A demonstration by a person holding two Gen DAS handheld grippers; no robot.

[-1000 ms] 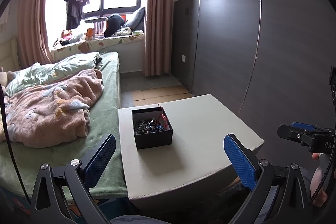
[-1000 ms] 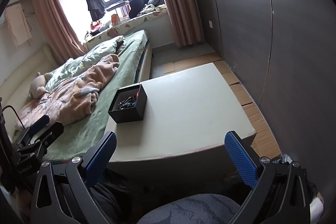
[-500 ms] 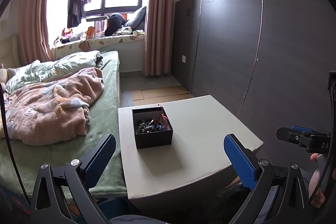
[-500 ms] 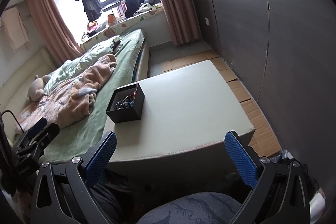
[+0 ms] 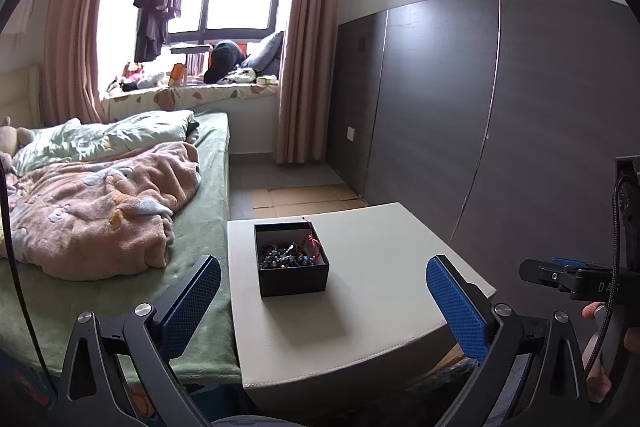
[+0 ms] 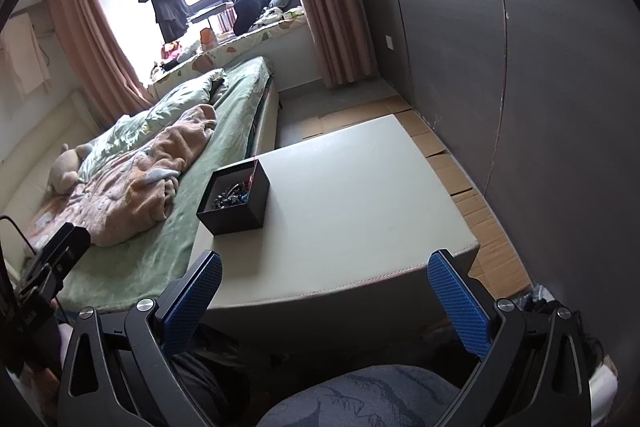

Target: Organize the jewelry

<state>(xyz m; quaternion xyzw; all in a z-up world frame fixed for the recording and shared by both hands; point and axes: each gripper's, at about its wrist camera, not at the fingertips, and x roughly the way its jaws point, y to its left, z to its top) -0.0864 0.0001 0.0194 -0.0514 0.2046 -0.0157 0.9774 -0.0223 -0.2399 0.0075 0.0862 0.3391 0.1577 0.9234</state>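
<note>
The jewelry [image 5: 289, 254] lies as one tangled heap inside the open black box [image 5: 294, 277], which stands on the pale counter [image 5: 372, 291] near the edge beside the bed [image 5: 200, 227]; nothing lies on the counter outside the box. Our left gripper [image 5: 323, 301] and right gripper [image 6: 325, 299] both hang short of the counter with jaws spread wide and empty. This fits a heap waiting to be sorted or pieces already gathered in, so we should only approach slowly from above and avoid pushing the light box.

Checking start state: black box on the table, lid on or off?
Off. The square black box is open-topped, with tangled jewelry visible inside.
</note>
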